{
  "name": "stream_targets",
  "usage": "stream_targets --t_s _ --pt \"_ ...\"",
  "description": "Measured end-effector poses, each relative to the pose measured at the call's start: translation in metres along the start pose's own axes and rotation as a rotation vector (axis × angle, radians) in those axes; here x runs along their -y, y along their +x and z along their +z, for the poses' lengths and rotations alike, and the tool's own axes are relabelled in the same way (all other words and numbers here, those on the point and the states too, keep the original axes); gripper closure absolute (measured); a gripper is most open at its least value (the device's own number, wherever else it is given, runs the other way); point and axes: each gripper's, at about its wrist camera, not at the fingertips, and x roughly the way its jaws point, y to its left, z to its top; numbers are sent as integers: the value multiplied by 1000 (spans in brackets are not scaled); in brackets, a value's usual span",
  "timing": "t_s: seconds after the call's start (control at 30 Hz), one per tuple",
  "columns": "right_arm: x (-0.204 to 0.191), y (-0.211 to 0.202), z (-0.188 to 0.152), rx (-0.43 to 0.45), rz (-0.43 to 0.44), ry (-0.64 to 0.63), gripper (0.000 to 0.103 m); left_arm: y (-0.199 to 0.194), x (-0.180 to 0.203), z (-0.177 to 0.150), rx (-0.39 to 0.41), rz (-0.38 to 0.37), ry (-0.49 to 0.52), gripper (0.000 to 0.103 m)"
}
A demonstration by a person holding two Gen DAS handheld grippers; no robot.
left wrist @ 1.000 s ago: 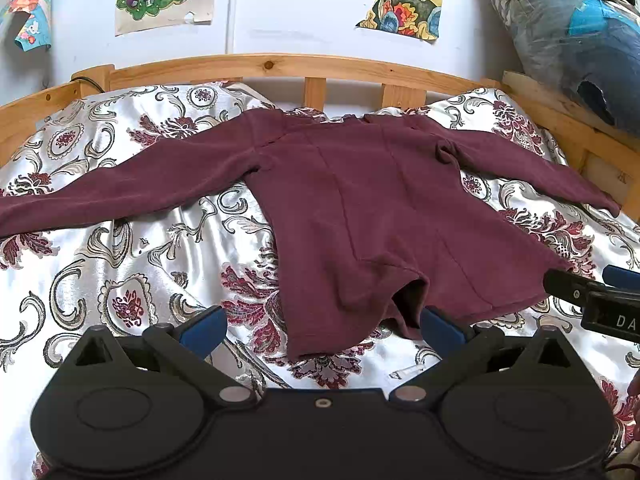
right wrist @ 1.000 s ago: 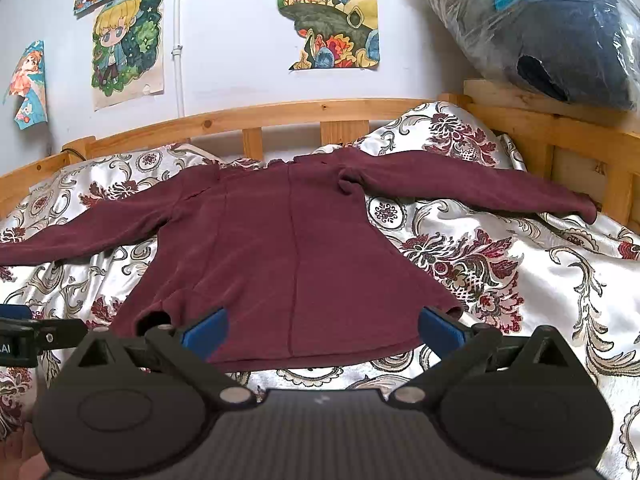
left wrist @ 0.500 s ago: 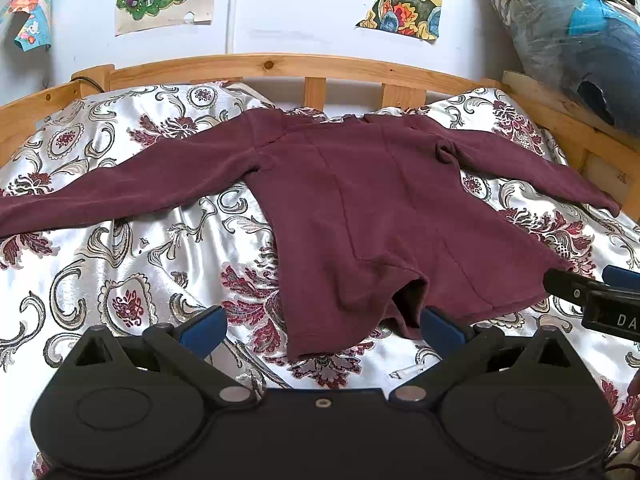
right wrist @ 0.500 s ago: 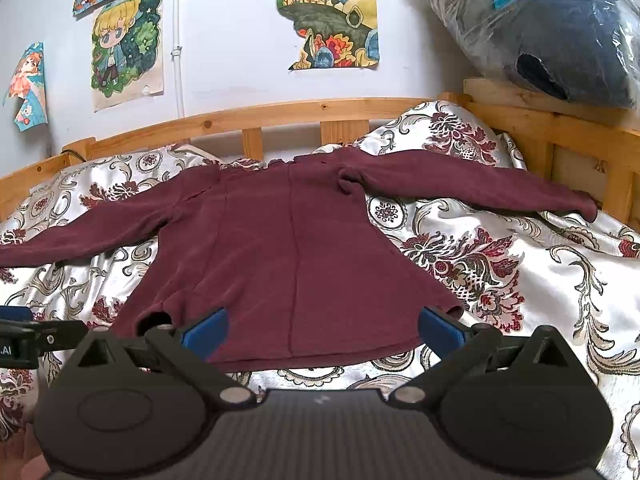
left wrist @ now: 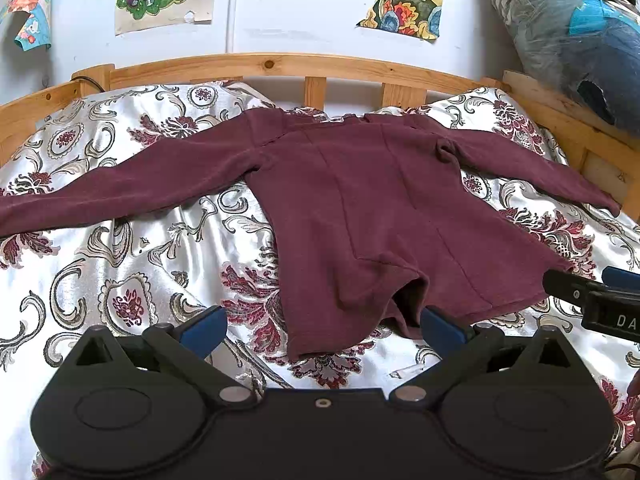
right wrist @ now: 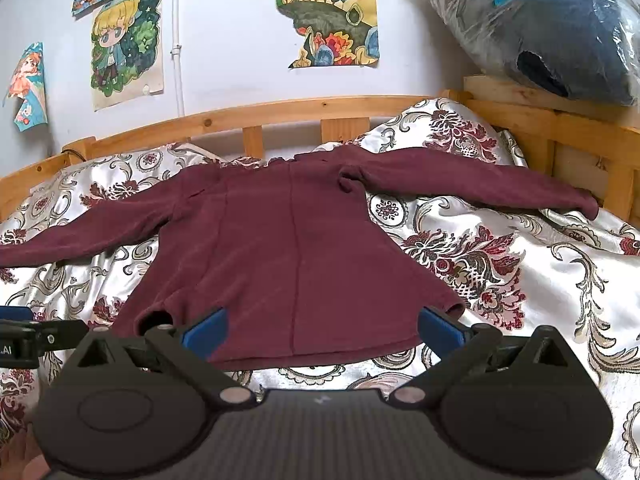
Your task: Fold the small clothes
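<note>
A dark red top (left wrist: 360, 216) lies spread flat on the bed (left wrist: 120, 272), both sleeves stretched out to the sides and its bottom edge closest to the two grippers. The left gripper (left wrist: 322, 326) is wide open with nothing in it, just above the top's bottom left corner (that corner is a bit bunched up). The right gripper (right wrist: 322, 330) is wide open and empty too, low over the bottom edge near the right corner.
</note>
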Motion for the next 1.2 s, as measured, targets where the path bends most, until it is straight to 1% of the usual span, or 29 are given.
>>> stream_targets --t_s 1.07,1.2 --pt "0 -1 1 -2 3 5 0 0 0 0 -3 1 1 1" --pt "1 1 1 -21 15 26 0 4 1 0 -16 1 5 1"
